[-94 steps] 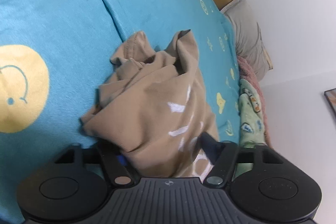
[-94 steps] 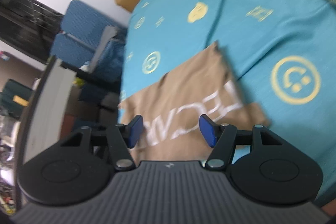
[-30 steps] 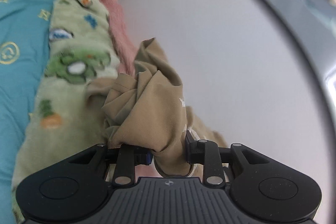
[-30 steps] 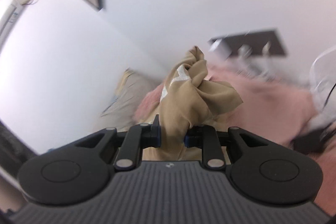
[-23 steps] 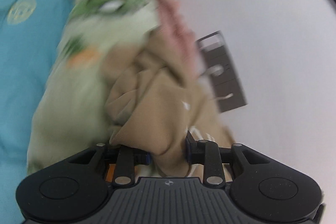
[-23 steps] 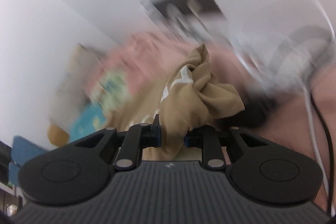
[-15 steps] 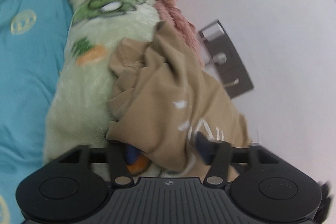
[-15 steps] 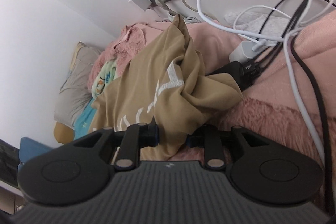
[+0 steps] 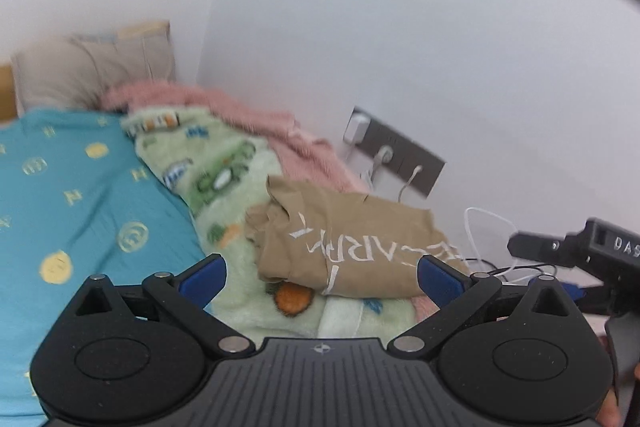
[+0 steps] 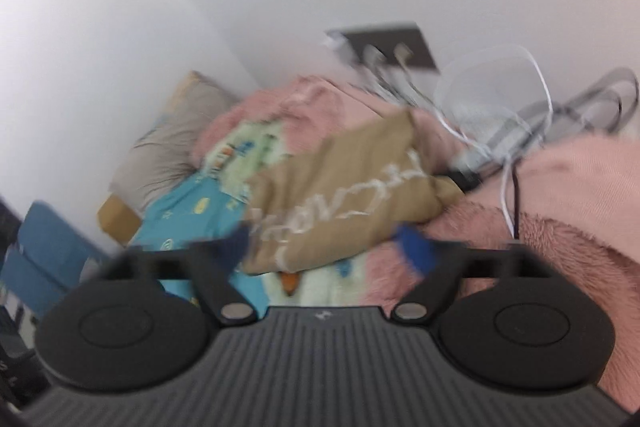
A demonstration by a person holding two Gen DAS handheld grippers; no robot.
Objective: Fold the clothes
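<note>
Both grippers have just let go. A second ago each was clamped on a bunched handful of the tan shirt (image 9: 352, 247), carried in the air toward the wall side of the bed; half a second ago the left one was already opening.

Left gripper (image 9: 322, 277): jaws spread wide, nothing between them, pulled back from the cloth. Right gripper (image 10: 328, 247): jaws also apart and empty, view motion-blurred.

So the shirt now lies dropped off, a put-aside rather than a fold in progress, I'd judge.

Shirt: compact folded bundle, white lettering on top, a bit rumpled at its left end. It rests on the green cartoon blanket (image 9: 236, 183), right edge over the pink fleece (image 10: 560, 187), near the wall socket (image 9: 396, 151) and white cables (image 10: 500, 99).
</note>
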